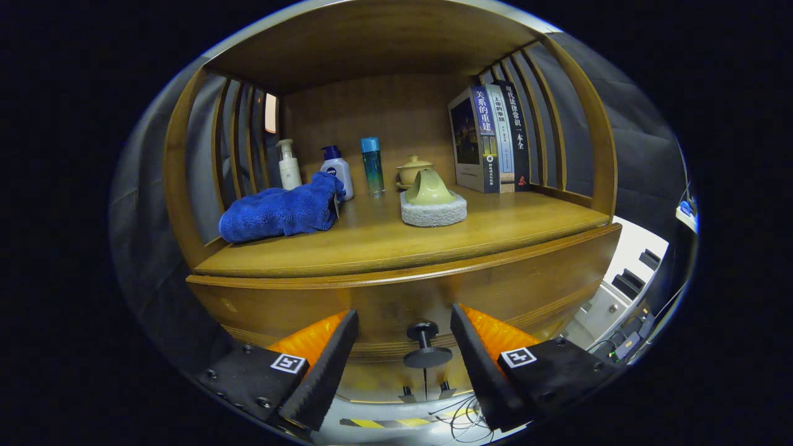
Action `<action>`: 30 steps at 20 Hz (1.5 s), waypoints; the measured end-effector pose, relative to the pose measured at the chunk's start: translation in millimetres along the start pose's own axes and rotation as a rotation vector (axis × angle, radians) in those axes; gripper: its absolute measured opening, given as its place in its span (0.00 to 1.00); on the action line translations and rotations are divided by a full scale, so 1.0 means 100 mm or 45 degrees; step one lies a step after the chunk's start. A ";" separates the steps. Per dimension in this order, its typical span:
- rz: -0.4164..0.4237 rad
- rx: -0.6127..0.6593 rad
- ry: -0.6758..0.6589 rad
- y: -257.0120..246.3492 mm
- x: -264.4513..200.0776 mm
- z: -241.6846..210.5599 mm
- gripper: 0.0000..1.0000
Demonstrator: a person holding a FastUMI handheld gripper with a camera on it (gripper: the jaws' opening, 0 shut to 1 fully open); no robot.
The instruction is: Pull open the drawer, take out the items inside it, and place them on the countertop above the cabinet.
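Note:
A wooden cabinet stands before me, its drawer front [396,297] closed under the countertop [433,238]. A dark round knob [426,345] sticks out of the drawer front and sits between my two fingers. My gripper [404,325] is open, one finger on each side of the knob, neither touching it. The drawer's inside is hidden.
On the countertop lie a blue cloth [282,210] and a green dish brush on a grey sponge [432,198]. Behind them stand a pump bottle [289,165], a white lotion bottle [337,170], a blue spray bottle [372,166], a lidded cup [413,169] and several books [492,139].

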State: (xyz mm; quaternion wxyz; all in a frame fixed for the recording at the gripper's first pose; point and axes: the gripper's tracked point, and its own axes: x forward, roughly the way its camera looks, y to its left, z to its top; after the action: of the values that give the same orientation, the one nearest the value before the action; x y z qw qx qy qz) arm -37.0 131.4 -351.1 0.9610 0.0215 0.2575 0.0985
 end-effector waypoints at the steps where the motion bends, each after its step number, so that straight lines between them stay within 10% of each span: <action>1: -0.006 0.003 -0.002 0.00 0.02 0.01 0.99; 30: -0.120 -0.013 -0.310 0.06 -1.43 2.01 0.98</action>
State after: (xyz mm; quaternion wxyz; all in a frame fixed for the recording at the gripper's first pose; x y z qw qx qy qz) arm -58.9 110.9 -105.8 0.9888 0.0163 0.1393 0.0511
